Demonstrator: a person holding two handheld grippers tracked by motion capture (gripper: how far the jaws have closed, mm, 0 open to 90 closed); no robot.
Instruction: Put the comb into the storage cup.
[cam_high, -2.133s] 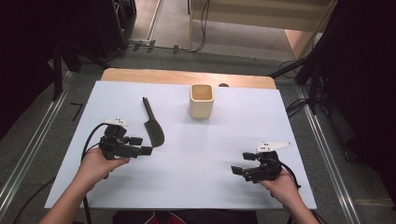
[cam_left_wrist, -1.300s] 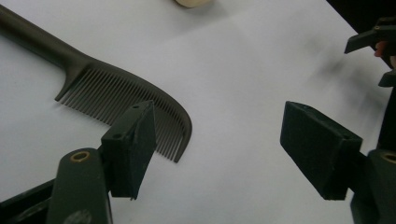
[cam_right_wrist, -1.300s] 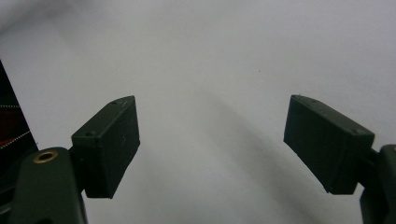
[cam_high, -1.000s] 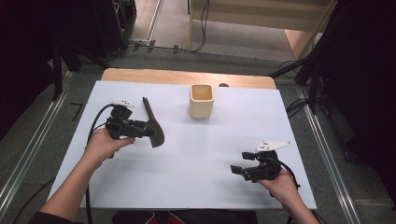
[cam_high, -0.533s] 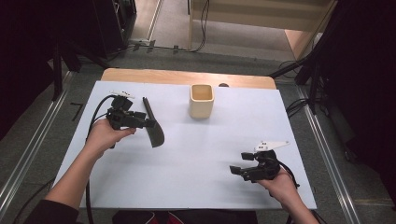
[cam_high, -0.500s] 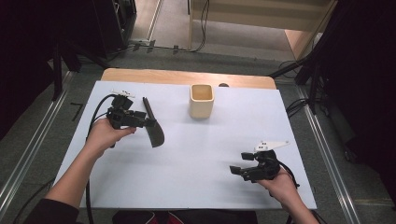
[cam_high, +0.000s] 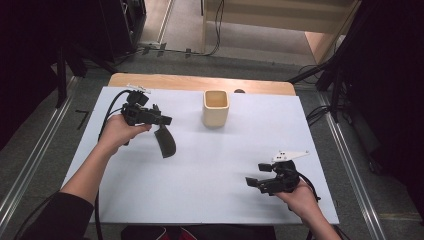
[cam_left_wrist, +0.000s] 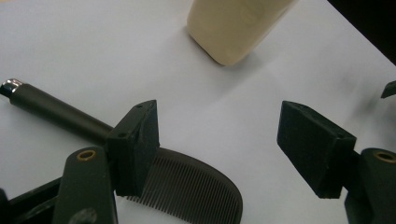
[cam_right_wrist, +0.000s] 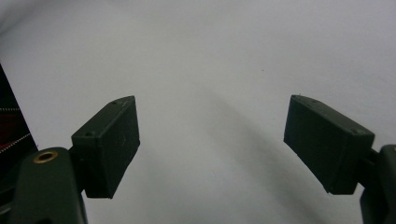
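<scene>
Right claw (cam_high: 256, 182) sits nearest, low over the front-right of the white-covered worktop (cam_high: 230, 175), jaws spread wide with nothing between them. In the right gripper view there's just bare white sheet ahead of its pads (cam_right_wrist: 109, 142). Reads as parked: out of the way, ready if a second grip is needed, not part of the reach.

Left claw (cam_high: 165, 121) is farther up on the left side, hand tilted so the jaws point across the worktop toward the black plastic comb with a slim rod handle (cam_high: 164, 141). Jaws wide open, holding nothing. In the left gripper view the comb (cam_left_wrist: 187, 186) lies flat, its toothed end passing under the one pad (cam_left_wrist: 135, 144), handle running away up-left to a shiny tip. Other pad hangs well clear over bare sheet. So the comb isn't centred between the jaws; I'd judge the claw is lined up for a pick but offset, and closing here would catch little. Whether the near pad touches the comb, can't tell.

Comb lies flat with no lift under it, so a grip likely has to come across its thin edges or the handle.

Farthest: the cream square-sided cup (cam_high: 216, 107), upright, open top, well apart from the comb. Probable drop target, which would explain the claw facing that way.
</scene>
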